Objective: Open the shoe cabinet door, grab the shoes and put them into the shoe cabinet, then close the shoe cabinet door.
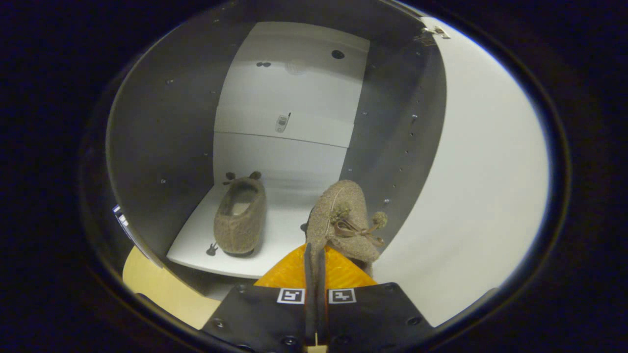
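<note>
Two fuzzy brown slippers were in view, both w/ the open shoe cabinet (162, 147) around them. One slipper (240, 215) sat upright on the white shelf (196, 245), beyond the gripper (314, 255) and off to its left, well apart from it, opening up. The other slipper (343, 220) was right at the fingertips, toe end pointing away into the cabinet, pom-pom bow (360, 226) on the side facing right. Fingers were drawn nearly together w/ only a thin slot between, apparently pinching the heel rim of that near slipper; contact point itself was hidden behind the fingers, so a firm hold on both sides is a guess. Cabinet door (471, 186) stood swung open on the right, hinge (434, 33) at its top.

Handling est.: slippers look light, soft, floppy knit; the body would sag from a rim pinch and the fabric could slip. Best hold prob. the heel collar or side wall, not the bow. Nothing fragile. Near slipper appeared not yet set down beside its mate; door left to close.
</note>
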### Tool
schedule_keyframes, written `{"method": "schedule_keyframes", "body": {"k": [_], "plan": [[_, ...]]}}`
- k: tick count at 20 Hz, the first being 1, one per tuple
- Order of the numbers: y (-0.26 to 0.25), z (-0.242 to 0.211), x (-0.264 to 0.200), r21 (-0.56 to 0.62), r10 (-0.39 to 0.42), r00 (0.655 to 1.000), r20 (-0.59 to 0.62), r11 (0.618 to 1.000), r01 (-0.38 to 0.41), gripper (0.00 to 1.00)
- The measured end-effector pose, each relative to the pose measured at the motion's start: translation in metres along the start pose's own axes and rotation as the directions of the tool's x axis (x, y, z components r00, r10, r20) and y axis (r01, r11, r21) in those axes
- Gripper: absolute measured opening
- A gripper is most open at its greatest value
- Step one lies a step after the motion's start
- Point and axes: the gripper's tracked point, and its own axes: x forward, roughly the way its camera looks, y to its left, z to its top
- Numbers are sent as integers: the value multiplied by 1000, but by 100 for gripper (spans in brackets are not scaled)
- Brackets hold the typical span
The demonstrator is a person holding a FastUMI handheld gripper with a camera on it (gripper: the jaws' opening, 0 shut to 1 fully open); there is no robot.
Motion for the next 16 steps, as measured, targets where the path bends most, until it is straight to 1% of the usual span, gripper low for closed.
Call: {"method": "schedule_keyframes", "body": {"k": [3,8,13,16], "plan": [[1,16,35,-46,16,1000,-12,999,-16,3],[16,21,92,-110,42,997,-64,993,-48,3],[40,28,126,-159,78,995,-70,983,-88,3],[53,29,138,-163,104,992,-70,980,-114,3]]}}
